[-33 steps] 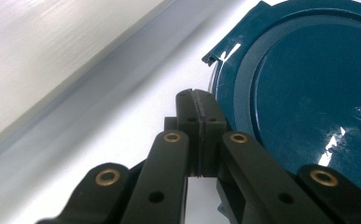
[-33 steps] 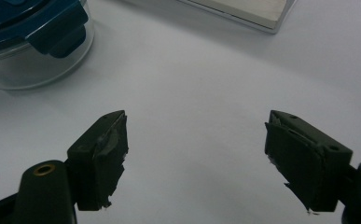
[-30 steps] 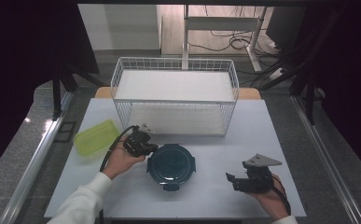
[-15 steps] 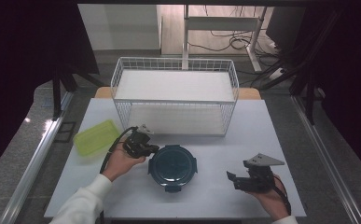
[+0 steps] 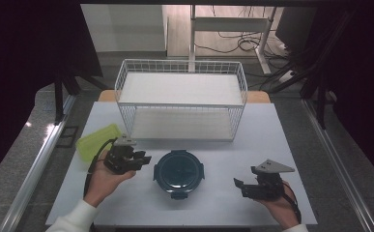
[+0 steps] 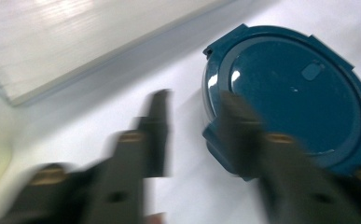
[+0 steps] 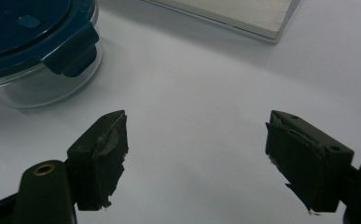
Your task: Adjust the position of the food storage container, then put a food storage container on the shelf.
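Round glass container with a dark teal snap-lock lid (image 5: pixel 179 172) sits on the white table (image 5: pixel 213 203), near the front edge, between the two grippers. Lid is on; the latch tabs seem folded down, though the high view is too small to confirm each one.

Right gripper (image 5: pixel 245 187): rests low at the container's right, well apart from it, jaws spread wide with only bare tabletop between them. In the right gripper view the clear glass wall and one teal tab (image 7: pixel 71 58) sit at upper left, out of reach.

Left gripper (image 5: pixel 143 159): just beside the container's left rim, jaws have just been opening and now stand partly spread, nothing pinched. The left gripper view is motion-blurred; one jaw overlaps a lid tab (image 6: pixel 225 149), but I cannot tell whether it touches.

Judgement: work on the container looks barely begun, the lid not lifted, the container not moved toward the rack.

Farther back: yellow-green plastic lid (image 5: pixel 95 140), partly hidden by the left gripper; white wire basket rack (image 5: pixel 182 99), both levels bare. Beyond it, floor cables and dark surroundings, hard to read.
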